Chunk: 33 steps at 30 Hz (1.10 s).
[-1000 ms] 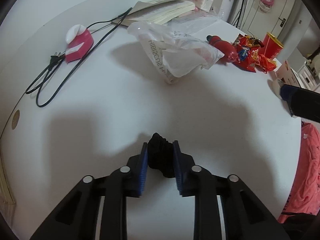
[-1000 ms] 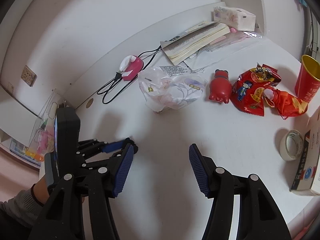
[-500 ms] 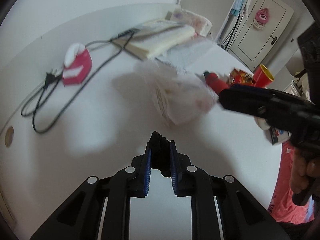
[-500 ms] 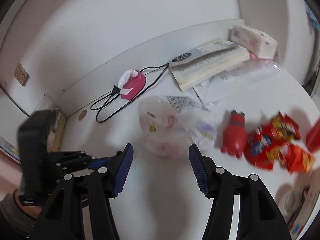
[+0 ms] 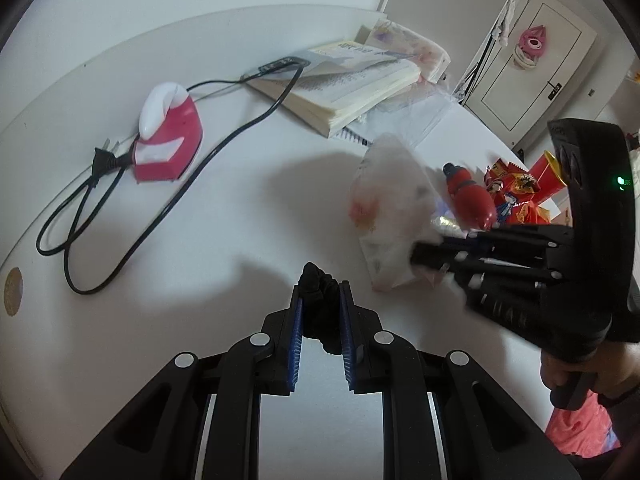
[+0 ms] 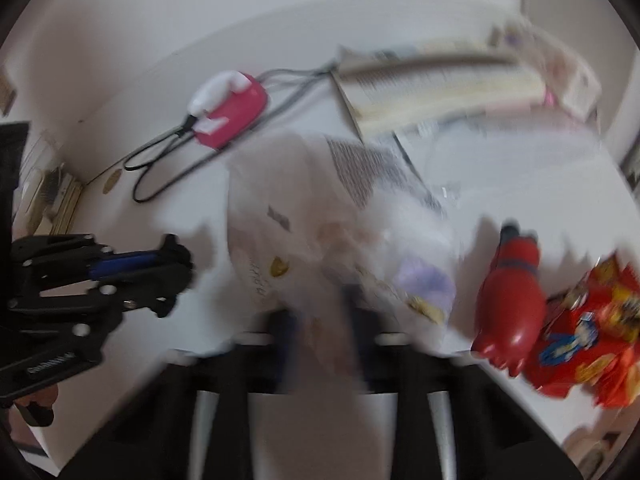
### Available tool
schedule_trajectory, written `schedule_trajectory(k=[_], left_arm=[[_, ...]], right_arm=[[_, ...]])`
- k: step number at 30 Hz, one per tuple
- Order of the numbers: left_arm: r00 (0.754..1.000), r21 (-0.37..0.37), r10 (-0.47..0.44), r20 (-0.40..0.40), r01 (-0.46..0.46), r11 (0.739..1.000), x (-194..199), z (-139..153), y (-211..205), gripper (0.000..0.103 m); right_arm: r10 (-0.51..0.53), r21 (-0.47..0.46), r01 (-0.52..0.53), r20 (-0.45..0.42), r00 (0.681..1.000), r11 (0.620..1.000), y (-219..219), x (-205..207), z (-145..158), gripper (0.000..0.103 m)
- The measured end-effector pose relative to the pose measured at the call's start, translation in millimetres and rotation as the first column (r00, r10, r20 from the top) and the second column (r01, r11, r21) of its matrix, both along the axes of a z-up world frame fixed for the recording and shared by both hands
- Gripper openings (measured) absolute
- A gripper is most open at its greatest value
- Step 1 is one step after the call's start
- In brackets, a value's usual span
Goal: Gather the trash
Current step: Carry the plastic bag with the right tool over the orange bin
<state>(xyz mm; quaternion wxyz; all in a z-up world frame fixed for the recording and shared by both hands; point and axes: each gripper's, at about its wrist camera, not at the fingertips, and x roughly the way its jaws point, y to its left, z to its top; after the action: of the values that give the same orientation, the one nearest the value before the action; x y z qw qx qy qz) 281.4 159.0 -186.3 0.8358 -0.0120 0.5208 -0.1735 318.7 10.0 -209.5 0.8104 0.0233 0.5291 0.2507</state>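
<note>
Left gripper [image 5: 320,312] clamped on a crumpled black scrap [image 5: 318,300] above the white table [image 5: 240,216]. Right gripper [image 6: 320,344], jaws having just closed, pinches the translucent white plastic bag [image 6: 320,220] lying beside a red pig-shaped toy [image 6: 510,304] and red snack wrappers [image 6: 592,340].

The right gripper [image 6: 320,344] (all blurry) has just been closing on the crinkly see-through plastic bag [image 6: 320,232]. A shiny red bottle-shaped toy [image 6: 512,304] lies just beside it.
</note>
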Motion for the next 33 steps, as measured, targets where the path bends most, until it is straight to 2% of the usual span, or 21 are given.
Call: schedule_trajectory(k=[4, 11, 20, 25, 33], left_arm=[[1.000, -0.007, 0.001, -0.003, -0.001, 1.000, -4.1, 1.5, 0.3, 0.018], [1.000, -0.017, -0.005, 0.007, 0.005, 1.000, -23.6, 16.1, -5.3, 0.018], [0.999, -0.002, -0.014, 0.047, 0.014, 1.000, -80.9, 48.1, -29.0, 0.018], [0.997, 0.002, -0.027, 0.071, 0.027, 1.000, -112.7, 63.9, -50.5, 0.018], [0.988, -0.011, -0.096, 0.124, 0.098, 0.995, -165.9, 92.9, -104.6, 0.018]], right_arm=[[-0.027, 0.032, 0.026, 0.014, 1.000, 0.999, -9.5, -6.0, 8.3, 0.000], [-0.043, 0.121, 0.040, 0.028, 0.999, 0.992, -27.2, -33.7, 41.7, 0.000], [-0.026, 0.190, 0.008, 0.093, 0.995, 0.982, -53.6, -102.1, 90.5, 0.000], [-0.043, 0.225, 0.017, 0.113, 0.993, 0.974, -85.0, -146.3, 115.4, 0.000], [-0.105, 0.248, 0.069, 0.135, 0.985, 0.966, -148.8, -225.9, 143.5, 0.000]])
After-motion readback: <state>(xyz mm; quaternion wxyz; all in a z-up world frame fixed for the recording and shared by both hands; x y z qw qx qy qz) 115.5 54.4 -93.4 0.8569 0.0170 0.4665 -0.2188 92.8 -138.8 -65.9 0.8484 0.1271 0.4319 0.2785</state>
